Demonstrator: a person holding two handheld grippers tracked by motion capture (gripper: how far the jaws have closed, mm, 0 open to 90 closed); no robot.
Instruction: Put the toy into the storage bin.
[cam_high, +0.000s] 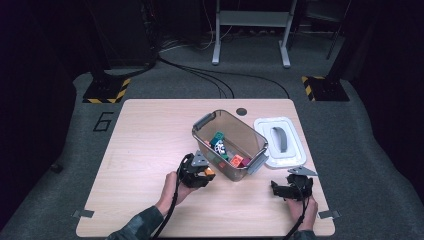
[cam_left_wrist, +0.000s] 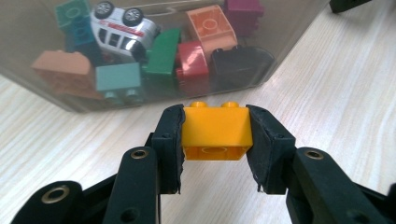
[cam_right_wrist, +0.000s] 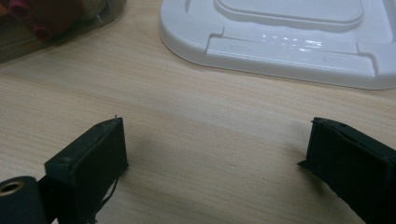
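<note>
An orange-yellow toy brick (cam_left_wrist: 216, 132) with 2 round studs on top and a hollow underside sits clamped between the pads of the left gripper (cam_left_wrist: 215, 140), held just above the table (cam_high: 140, 150) near its front edge, beside the near wall of a clear plastic bin (cam_high: 256, 140) of mixed toys. The right gripper (cam_right_wrist: 212, 158) rests toward the front right corner, jaws wide apart and holding nothing, facing a white lid (cam_right_wrist: 289, 42).

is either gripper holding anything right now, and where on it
The left gripper clamps a yellow brick by its two opposite side faces, studs up. The right gripper is open and holds nothing.
</note>
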